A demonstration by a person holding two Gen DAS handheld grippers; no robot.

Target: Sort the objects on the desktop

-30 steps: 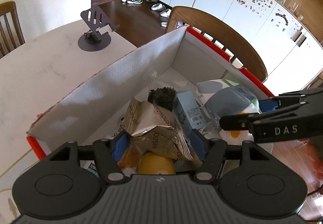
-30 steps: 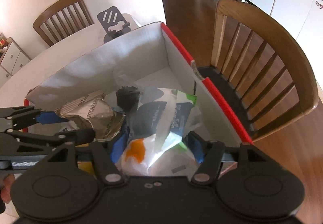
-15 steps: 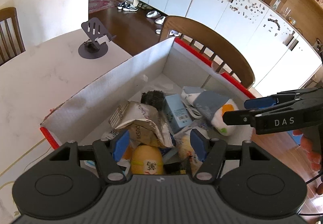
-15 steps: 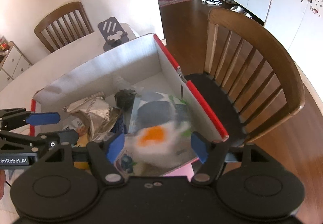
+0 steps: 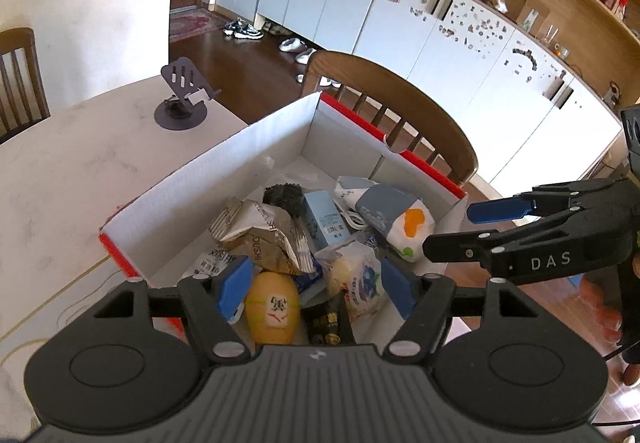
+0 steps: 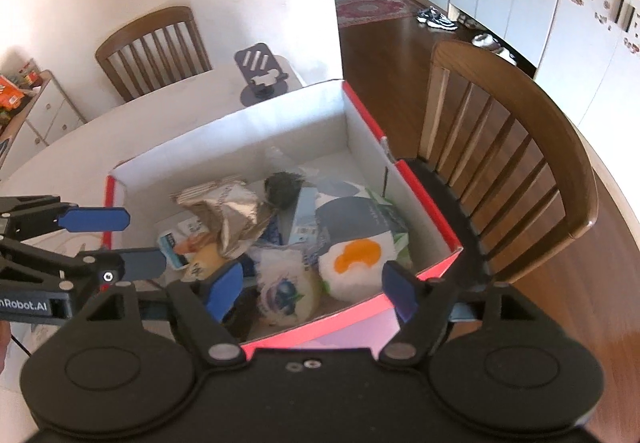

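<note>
Hovering: both grippers hang above an open box, angled down into it.
Left gripper: jaws opening, blue pads apart, nothing pressed between them; a yellow fruit and a white pouch lie below the gap, inside the box.
Right gripper: jaws opening, pads wide apart and clear of everything; the white pouch and a white bag with an orange patch lie below the gap.
Box: white walls, red rim, standing on a pale table at the edge beside a wooden chair.
Contents: a crumpled foil bag near the middle, a dark fuzzy lump behind it, a light blue carton between the lump and the orange-patch bag; all loosely heaped and touching.
Far end of box: bare floor with only clear wrap.
Table: a dark phone stand well apart from the box.
</note>
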